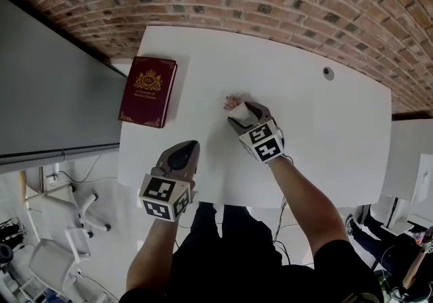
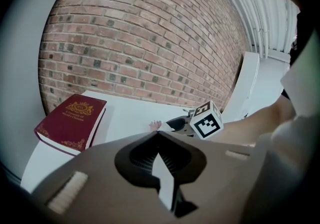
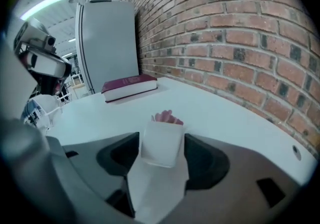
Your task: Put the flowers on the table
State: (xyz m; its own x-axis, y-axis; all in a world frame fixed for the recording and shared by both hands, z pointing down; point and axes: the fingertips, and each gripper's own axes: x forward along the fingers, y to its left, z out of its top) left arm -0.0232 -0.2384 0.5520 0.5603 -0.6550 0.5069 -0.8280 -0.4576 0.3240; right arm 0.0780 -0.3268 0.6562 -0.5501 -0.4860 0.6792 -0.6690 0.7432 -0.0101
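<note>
The flowers [image 1: 232,101], a small pink cluster in a white holder [image 3: 161,143], are being gripped by the right gripper [image 1: 238,111], whose 2 jaws are being pressed against the holder's sides. The bunch is being kept low over the middle of the white table [image 1: 325,126], well apart from the dark red book [image 1: 147,90] lying near the table's left end. Whether the holder is touching the surface cannot be told. The left gripper [image 1: 184,153] is being held at the table's near edge, its 2 jaws brought together on nothing.

The placing step is judged to be in hand and close to done. For the next move, the holder is to be settled flat on the tabletop. The jaws are to be parted only once its weight is being borne by the table. The gripper is then to be drawn straight back, so that the petals are not dragged or the holder tipped.
</note>
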